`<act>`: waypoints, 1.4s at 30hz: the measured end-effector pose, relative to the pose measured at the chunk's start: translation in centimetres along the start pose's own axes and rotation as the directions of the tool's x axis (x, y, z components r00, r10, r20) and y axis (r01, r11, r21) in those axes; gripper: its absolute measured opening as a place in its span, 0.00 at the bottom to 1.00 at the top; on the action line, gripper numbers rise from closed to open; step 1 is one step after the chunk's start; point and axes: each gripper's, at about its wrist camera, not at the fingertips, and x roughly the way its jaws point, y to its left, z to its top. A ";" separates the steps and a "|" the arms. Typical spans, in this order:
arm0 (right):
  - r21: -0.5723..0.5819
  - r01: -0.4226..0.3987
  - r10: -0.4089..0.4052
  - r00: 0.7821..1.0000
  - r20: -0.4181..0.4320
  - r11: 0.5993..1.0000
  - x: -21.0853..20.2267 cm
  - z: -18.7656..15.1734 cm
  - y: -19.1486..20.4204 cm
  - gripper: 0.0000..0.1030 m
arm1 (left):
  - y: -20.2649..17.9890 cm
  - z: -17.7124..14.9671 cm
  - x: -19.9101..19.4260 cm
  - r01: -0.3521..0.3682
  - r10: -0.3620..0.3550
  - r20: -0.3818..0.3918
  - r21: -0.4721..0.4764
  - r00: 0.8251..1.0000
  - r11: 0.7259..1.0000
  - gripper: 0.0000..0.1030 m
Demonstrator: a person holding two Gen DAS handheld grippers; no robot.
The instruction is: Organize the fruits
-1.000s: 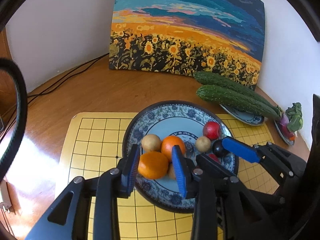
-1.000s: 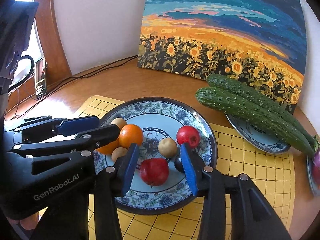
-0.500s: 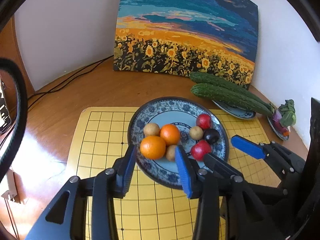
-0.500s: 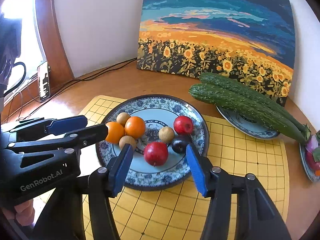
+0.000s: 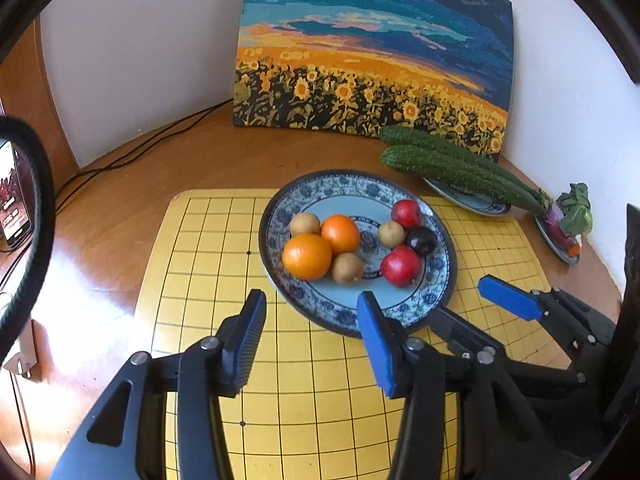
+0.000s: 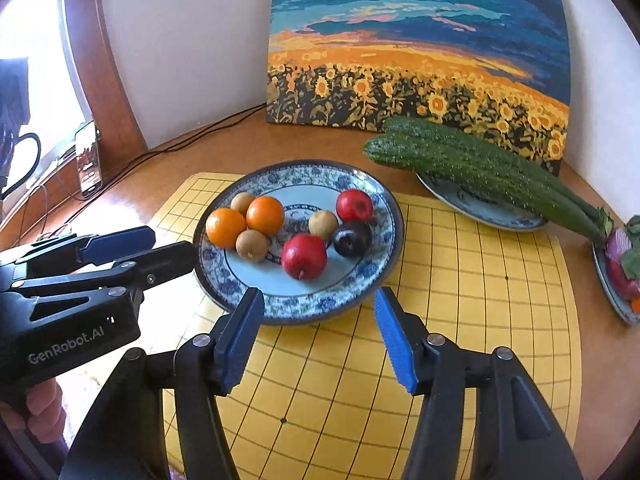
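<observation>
Left wrist view: the left gripper [image 5: 312, 336] is hanging wide apart and empty over the yellow grid mat [image 5: 200, 280], just short of the 6 o'clock rim of the patterned plate [image 5: 276, 216]. On the plate, two oranges [image 5: 307, 256] are sitting at 9 o'clock with small brown fruits [image 5: 347, 267] touching them; red fruits [image 5: 401, 266] and a dark plum [image 5: 421, 240] are clustering at 3 o'clock.

Right wrist view: the right gripper [image 6: 320, 336] is likewise gaping wide, holding nothing, its fingertips framing the plate's 6 o'clock edge. The near red fruit [image 6: 304, 256] is lying straight ahead.

The fruits appear grouped by kind already. For any further pick, I would be approaching low, straddling one fruit without nudging its neighbours, since round fruit is likely rolling easily.
</observation>
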 end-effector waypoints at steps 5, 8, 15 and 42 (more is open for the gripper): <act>0.010 0.002 -0.002 1.000 -0.004 1.000 0.0 -0.7 -0.3 0.57 | -0.1 -0.8 0.7 -0.014 0.014 -0.023 -0.003 1.000 1.000 0.50; 0.016 0.007 -0.007 1.000 -0.009 1.000 0.2 -1.1 -0.5 0.57 | -0.2 -1.2 1.2 -0.030 0.030 -0.031 0.003 0.999 1.000 0.51; 0.030 0.016 -0.015 1.000 -0.021 0.999 1.1 -1.7 -0.9 0.57 | -0.4 -1.8 1.9 -0.046 0.046 -0.033 0.005 0.998 0.999 0.53; 0.044 0.014 -0.011 0.999 -0.048 0.999 2.0 -2.0 -1.1 0.59 | -0.4 -1.9 1.8 -0.044 0.044 -0.022 0.002 0.999 0.999 0.55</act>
